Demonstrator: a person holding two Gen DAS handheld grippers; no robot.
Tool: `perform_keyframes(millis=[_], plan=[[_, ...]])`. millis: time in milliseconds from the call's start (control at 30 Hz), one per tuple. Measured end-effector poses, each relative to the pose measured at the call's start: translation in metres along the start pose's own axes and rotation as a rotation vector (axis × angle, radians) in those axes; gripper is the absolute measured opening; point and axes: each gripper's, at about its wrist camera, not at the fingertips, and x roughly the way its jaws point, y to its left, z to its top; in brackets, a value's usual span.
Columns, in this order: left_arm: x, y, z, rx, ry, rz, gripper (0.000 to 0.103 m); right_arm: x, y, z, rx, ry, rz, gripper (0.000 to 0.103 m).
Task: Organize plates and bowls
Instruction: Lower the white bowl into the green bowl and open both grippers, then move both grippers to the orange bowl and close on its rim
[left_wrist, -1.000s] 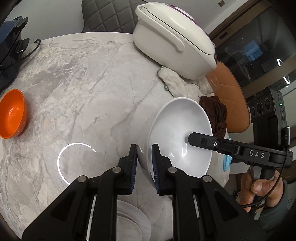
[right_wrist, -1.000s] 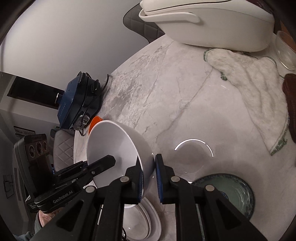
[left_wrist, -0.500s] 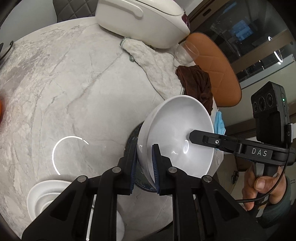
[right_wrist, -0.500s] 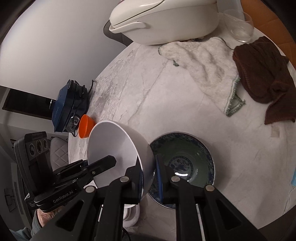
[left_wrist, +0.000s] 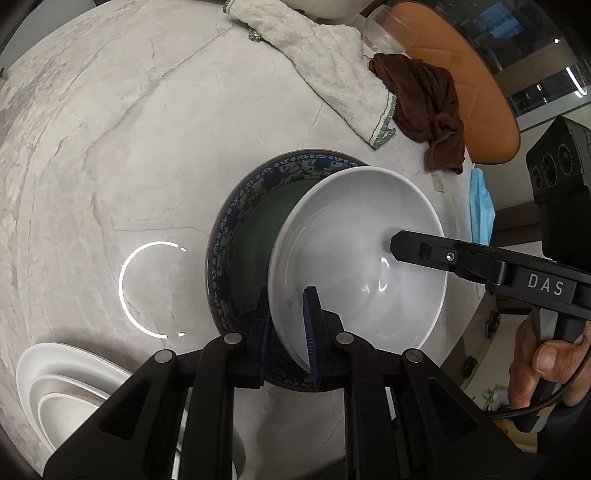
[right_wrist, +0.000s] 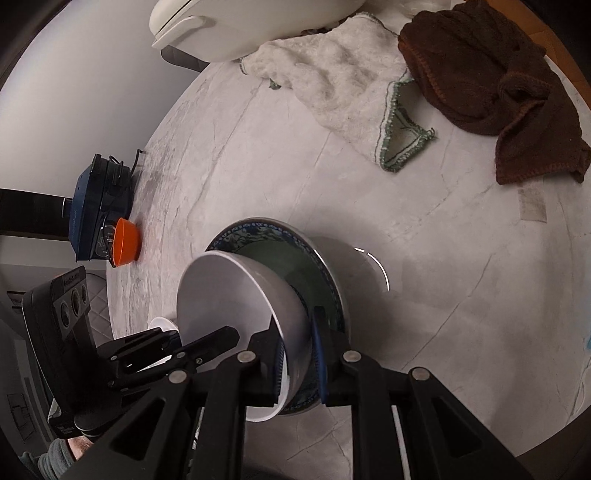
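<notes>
Both grippers clamp the white bowl (left_wrist: 354, 258) by opposite sides of its rim: the left gripper (left_wrist: 288, 332) pinches the near side, the right gripper (right_wrist: 299, 365) the far side, each with one pad inside and one outside. The bowl hangs tilted over the green bowl (left_wrist: 236, 236), which sits near the table's (left_wrist: 110, 147) near edge. Stacked white plates (left_wrist: 55, 391) lie at the near-left edge; an orange bowl (right_wrist: 127, 245) sits at the far-left edge.

A white towel (left_wrist: 332, 66) touches a brown cloth (left_wrist: 424, 99).
</notes>
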Motion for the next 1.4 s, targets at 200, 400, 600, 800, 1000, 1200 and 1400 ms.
perform_keyframes(millis=[200,400,600,800,1000,1200,1400], plan=[[0.007,0.002,0.005,-0.02,0.002,0.031,0.015,0.01,0.006,0.002,-0.059,0.009,-0.034,0.015],[0.006,-0.001,0.004,-0.027,0.001,-0.023,0.04,0.01,0.013,0.003,-0.135,0.007,-0.092,0.012],[-0.006,-0.007,0.003,-0.013,-0.041,-0.085,0.088,0.013,0.024,0.002,-0.209,-0.004,-0.161,0.012],[-0.023,-0.001,0.005,-0.047,-0.078,-0.11,0.088,0.012,0.023,0.005,-0.198,0.0,-0.164,0.008],[-0.077,0.014,-0.003,-0.067,-0.204,-0.184,0.088,-0.005,0.027,0.004,-0.194,-0.025,-0.136,0.042],[-0.134,0.121,-0.033,-0.314,-0.358,-0.152,0.101,-0.041,0.048,0.016,-0.204,-0.158,-0.018,0.086],[-0.183,0.243,-0.095,-0.513,-0.507,0.094,0.102,-0.019,0.096,0.047,-0.207,-0.1,0.085,0.086]])
